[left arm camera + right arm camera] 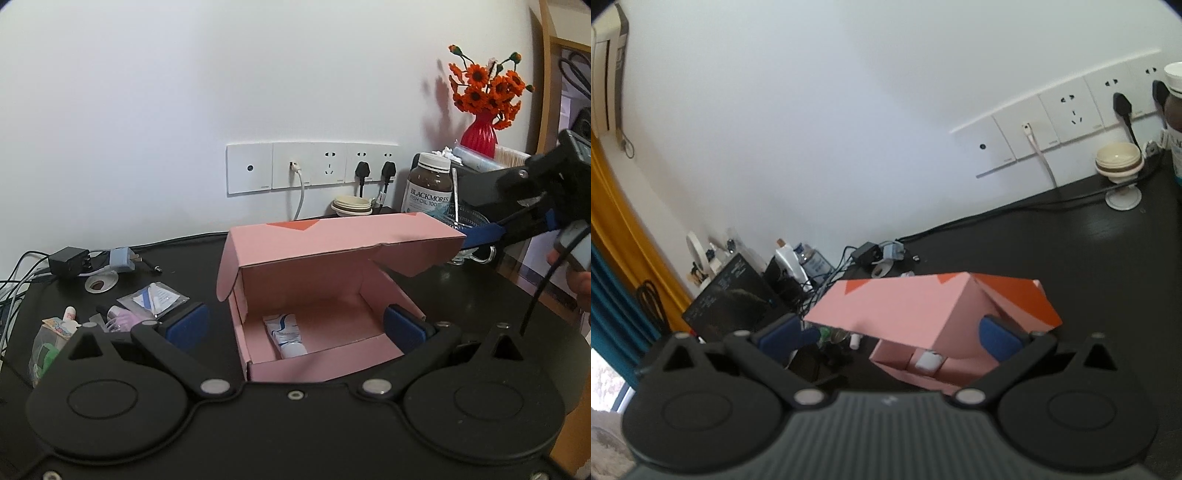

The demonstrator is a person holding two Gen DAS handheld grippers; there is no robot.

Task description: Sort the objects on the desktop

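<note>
1. My left tool [295, 325] hangs with its blue pads spread wide, nothing between them, just in front of the pink box [317, 295] on the black tabletop [480, 295].
2. My right tool [890, 334] is also spread apart and empty, beside the box's half-raised lid [905, 306].
3. A white tube [286, 334] lies inside the box.
4. Small packets [155, 299] sit left of it.

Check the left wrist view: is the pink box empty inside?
No. A white tube with blue markings lies on the floor of the open pink box, near its front left corner.
</note>
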